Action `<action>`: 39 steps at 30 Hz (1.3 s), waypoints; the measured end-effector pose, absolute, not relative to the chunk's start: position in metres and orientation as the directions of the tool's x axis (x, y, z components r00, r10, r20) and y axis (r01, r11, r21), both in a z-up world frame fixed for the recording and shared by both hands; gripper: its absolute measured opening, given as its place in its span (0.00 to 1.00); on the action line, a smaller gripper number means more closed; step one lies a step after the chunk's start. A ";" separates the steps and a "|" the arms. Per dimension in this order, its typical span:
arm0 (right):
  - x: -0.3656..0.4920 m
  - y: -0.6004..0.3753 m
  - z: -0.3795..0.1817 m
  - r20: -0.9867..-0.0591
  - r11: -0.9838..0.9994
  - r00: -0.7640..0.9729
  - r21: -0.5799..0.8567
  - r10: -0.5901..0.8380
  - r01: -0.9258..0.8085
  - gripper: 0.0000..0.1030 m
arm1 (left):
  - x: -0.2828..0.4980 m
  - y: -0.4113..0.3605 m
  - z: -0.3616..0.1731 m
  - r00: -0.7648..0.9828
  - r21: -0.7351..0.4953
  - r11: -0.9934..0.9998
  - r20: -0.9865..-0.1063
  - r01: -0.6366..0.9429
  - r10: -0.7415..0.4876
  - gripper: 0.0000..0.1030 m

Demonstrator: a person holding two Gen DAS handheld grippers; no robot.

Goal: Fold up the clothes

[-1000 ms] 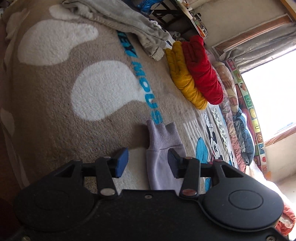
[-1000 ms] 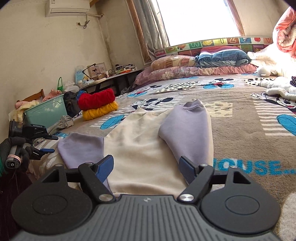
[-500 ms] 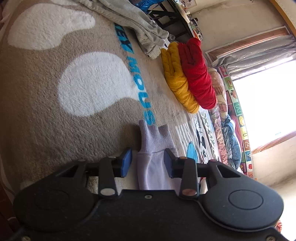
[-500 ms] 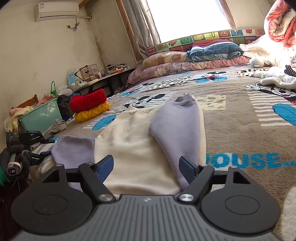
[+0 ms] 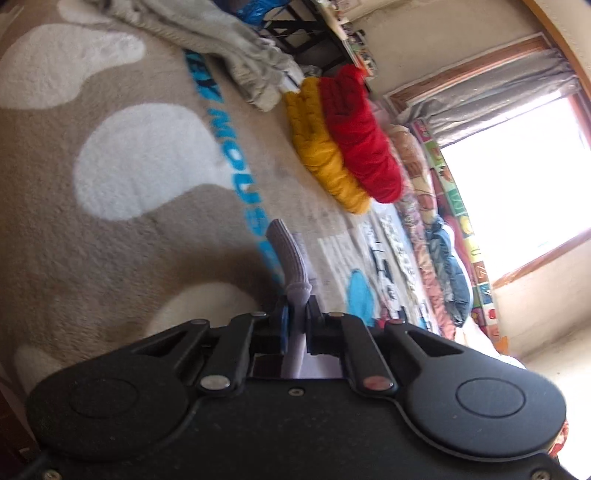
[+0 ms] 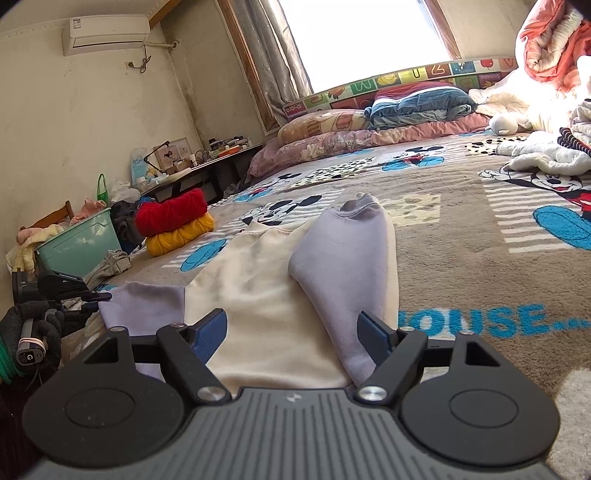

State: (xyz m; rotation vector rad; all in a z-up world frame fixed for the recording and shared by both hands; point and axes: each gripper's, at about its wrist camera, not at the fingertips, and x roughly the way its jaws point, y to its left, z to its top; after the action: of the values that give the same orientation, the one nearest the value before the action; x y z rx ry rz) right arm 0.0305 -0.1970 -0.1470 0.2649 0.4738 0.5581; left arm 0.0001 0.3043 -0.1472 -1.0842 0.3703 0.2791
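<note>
Pinching the lilac cuff [image 5: 291, 258] in my left gripper [image 5: 295, 319], I can carry that sleeve over the cream sweatshirt [image 6: 258, 295] lying ahead of my right gripper [image 6: 293, 332], whose fingers stand apart, empty, above the other, already-folded sleeve.

window [image 6: 369, 37]: bright | walls [image 6: 74, 129]: cream | air conditioner [image 6: 107, 35]: high
</note>
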 end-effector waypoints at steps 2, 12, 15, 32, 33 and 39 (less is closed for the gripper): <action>0.031 -0.201 -0.147 -0.351 0.816 0.747 0.377 0.564 -0.439 0.75 | 0.002 0.292 -0.130 0.922 -0.803 0.484 -0.385 -0.348 0.024 0.05; 0.037 -0.232 -0.151 -0.295 0.754 0.748 0.527 0.595 -0.392 0.72 | 0.038 0.192 -0.052 0.953 -0.721 0.678 -0.285 -0.145 -0.099 0.05; 0.043 -0.244 -0.156 -0.276 0.703 0.740 0.617 0.614 -0.353 0.72 | 0.051 0.154 -0.037 0.949 -0.669 0.738 -0.281 -0.088 -0.142 0.05; 0.073 -0.320 -0.216 -0.129 0.312 0.808 0.947 0.575 -0.071 0.73 | 0.125 -0.050 -0.075 0.849 -0.312 0.940 -0.451 0.140 -0.277 0.05; 0.074 -0.322 -0.220 -0.127 0.298 0.813 0.953 0.569 -0.059 0.73 | 0.126 -0.059 -0.081 0.845 -0.277 0.949 -0.463 0.150 -0.269 0.05; 0.084 -0.327 -0.233 -0.124 0.250 0.825 0.968 0.551 -0.021 0.73 | 0.133 -0.104 -0.118 0.806 -0.113 0.966 -0.534 0.231 -0.255 0.05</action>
State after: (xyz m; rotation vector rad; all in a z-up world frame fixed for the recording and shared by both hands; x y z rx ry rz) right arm 0.0844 -0.3274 -0.2332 1.2693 0.4959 0.4122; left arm 0.1329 -0.1035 -0.1178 -0.0437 0.5775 -0.2601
